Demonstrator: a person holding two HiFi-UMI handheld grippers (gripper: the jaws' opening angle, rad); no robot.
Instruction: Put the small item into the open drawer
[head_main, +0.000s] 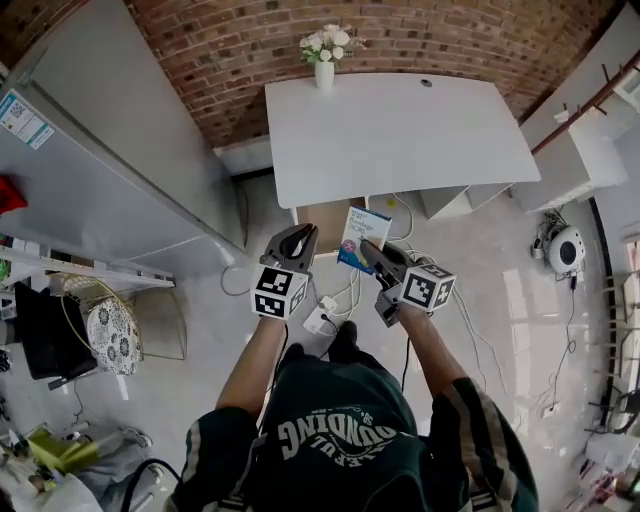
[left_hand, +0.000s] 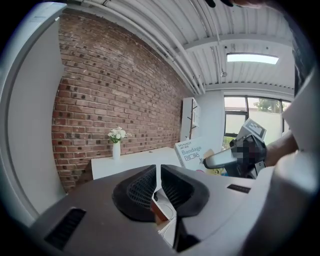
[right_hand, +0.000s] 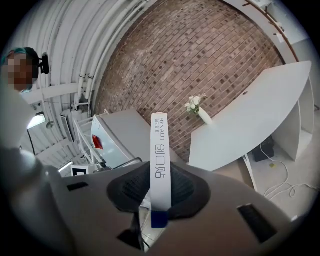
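A small white and blue bandage box (head_main: 362, 236) is clamped edge-on in my right gripper (head_main: 373, 252), below the front edge of the white table (head_main: 400, 130). In the right gripper view the box's narrow side (right_hand: 160, 160) stands up between the pads of that gripper (right_hand: 160, 192). The open drawer (head_main: 322, 214) shows its brown inside under the table's front edge, just left of the box. My left gripper (head_main: 296, 240) hovers beside the drawer, shut and empty. The left gripper view shows its own jaws (left_hand: 158, 186) together, with the box (left_hand: 192, 154) to their right.
A vase of white flowers (head_main: 325, 58) stands at the table's far edge. A big grey cabinet (head_main: 120, 160) fills the left side. Cables and a power strip (head_main: 322, 318) lie on the floor under my grippers. White shelving (head_main: 580, 160) stands to the right.
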